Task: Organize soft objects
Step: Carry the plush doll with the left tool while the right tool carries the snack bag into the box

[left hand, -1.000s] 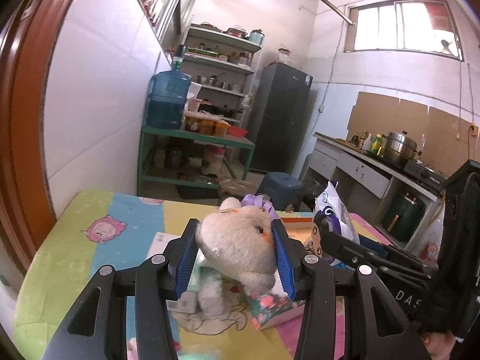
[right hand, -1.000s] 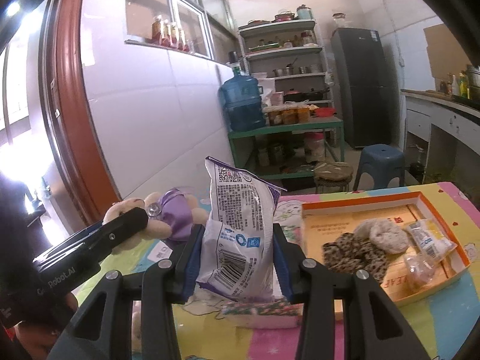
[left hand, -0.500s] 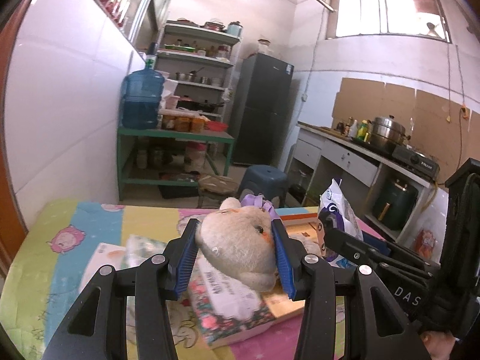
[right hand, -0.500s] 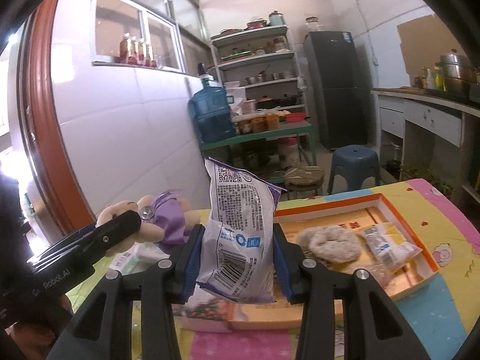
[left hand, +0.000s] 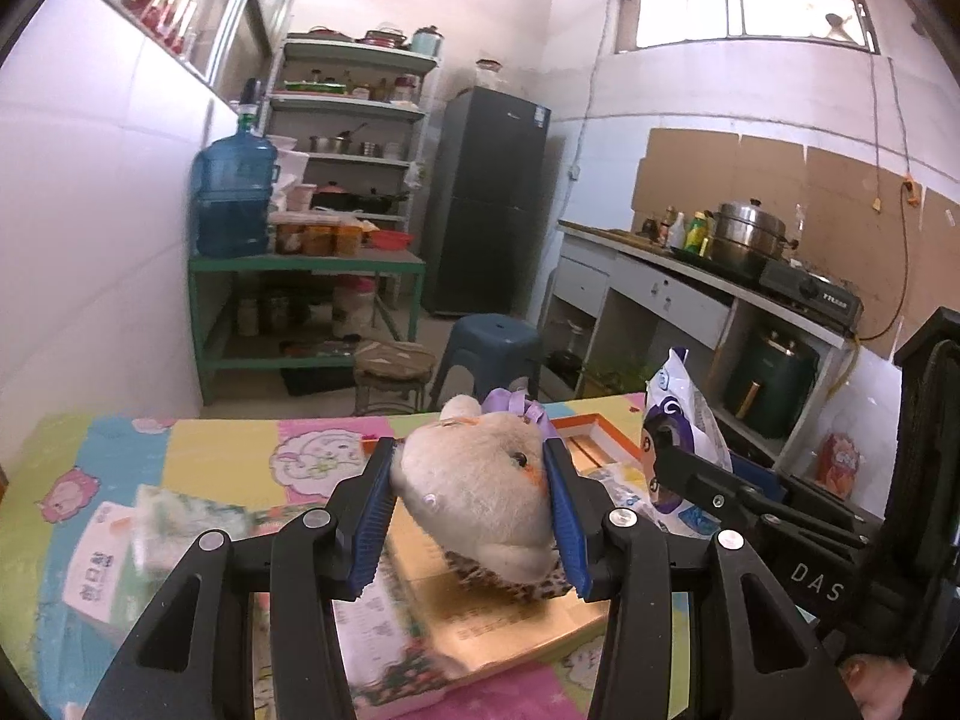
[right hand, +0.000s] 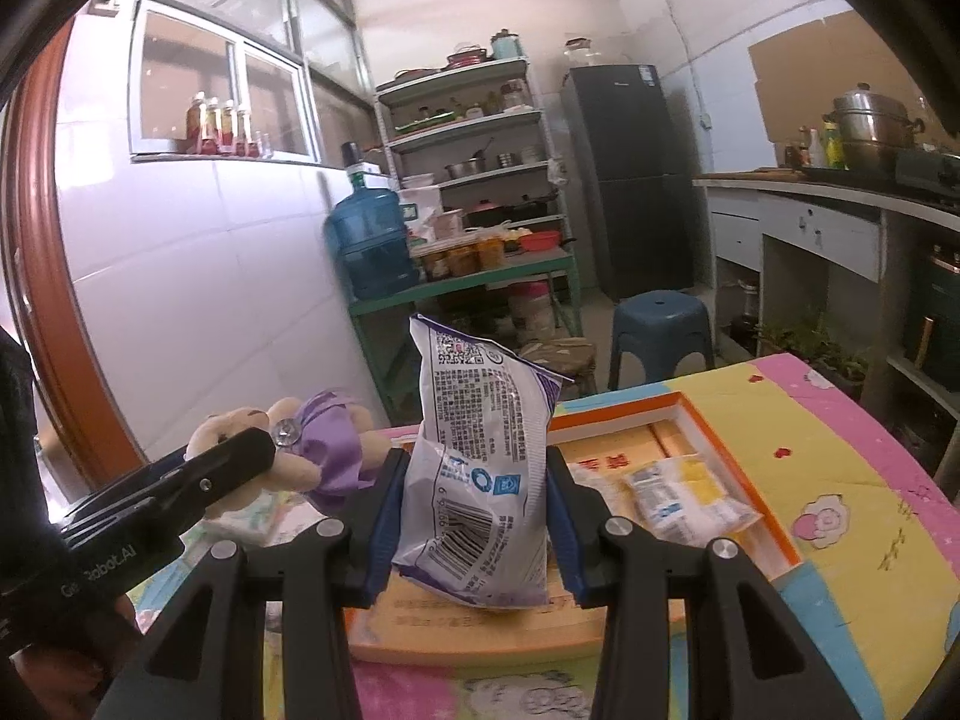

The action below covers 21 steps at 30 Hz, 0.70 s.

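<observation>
Mid-task: left tool clamps plush toy, right tool clamps snack bag, both aloft over orange tray's near edge on desk; small packets already inside; tissue packs remain at desk's left

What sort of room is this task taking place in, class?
Most likely a home kitchen: a steel pot on a gas stove along the counter, a dark fridge, and shelves of cookware beside a water jug.
</observation>
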Motion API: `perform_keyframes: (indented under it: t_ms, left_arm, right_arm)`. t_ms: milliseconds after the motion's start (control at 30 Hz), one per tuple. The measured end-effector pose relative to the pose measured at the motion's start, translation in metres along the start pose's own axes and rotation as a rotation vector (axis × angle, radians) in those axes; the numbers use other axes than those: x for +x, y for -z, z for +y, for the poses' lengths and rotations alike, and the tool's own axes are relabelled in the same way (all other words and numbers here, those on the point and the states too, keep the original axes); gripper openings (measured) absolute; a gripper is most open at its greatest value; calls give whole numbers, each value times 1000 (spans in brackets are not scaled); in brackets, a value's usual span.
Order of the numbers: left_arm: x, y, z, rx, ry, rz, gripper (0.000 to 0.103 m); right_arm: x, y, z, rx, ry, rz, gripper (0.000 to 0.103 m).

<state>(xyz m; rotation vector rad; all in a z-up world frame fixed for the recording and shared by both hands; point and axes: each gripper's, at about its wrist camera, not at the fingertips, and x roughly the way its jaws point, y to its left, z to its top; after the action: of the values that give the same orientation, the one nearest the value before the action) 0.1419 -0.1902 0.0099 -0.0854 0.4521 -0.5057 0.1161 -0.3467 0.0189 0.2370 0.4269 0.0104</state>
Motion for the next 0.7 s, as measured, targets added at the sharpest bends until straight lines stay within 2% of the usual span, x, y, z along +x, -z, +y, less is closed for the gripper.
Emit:
perform_keyframes:
  t_ms: [367, 700]
  left_arm:
    - [48, 0, -38, 32, 30, 41, 48]
    - [88, 12, -47, 30, 30, 93, 48]
  right_arm:
    - [8, 4, -49, 50, 56, 21, 44]
    - [30, 11, -76, 69, 82, 75, 44]
